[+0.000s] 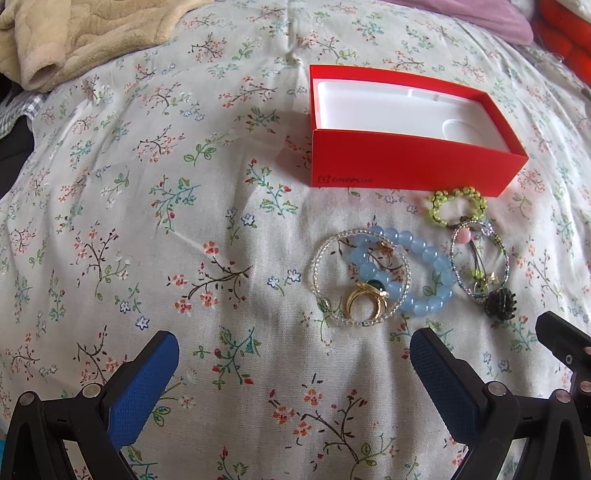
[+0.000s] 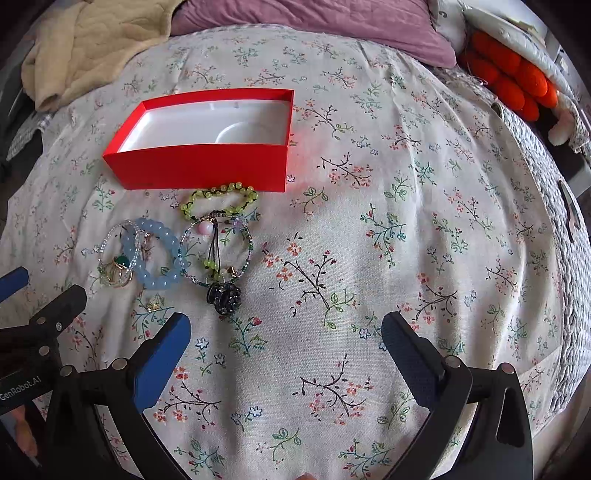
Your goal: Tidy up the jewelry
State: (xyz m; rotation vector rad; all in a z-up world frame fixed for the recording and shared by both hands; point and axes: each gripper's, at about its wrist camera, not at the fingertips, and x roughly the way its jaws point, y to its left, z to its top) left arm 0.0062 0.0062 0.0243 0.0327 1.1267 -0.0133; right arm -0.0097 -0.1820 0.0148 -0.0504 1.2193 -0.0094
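An open red box [image 1: 413, 164] [image 2: 199, 166] with a white empty inside lies on the floral bedspread. In front of it lies a heap of jewelry: a blue bead bracelet [image 1: 432, 295] [image 2: 157, 275], a clear bead bracelet [image 1: 325, 258] [image 2: 107, 236], gold rings [image 1: 365, 301] [image 2: 118, 275], a green bead bracelet [image 1: 458, 194] [image 2: 221, 192], a thin beaded loop with a pink bead [image 1: 464, 235] [image 2: 204, 228] and a dark hair claw [image 1: 498, 304] [image 2: 224, 294]. My left gripper [image 1: 293, 347] is open, just short of the heap. My right gripper [image 2: 286, 330] is open, to the right of the heap.
A beige blanket [image 1: 74, 33] [image 2: 92, 40] is bunched at the far left. A purple pillow [image 2: 332, 22] and an orange plush thing [image 2: 513, 81] lie at the back right. A small gold charm [image 2: 153, 305] lies apart near the right gripper's left finger.
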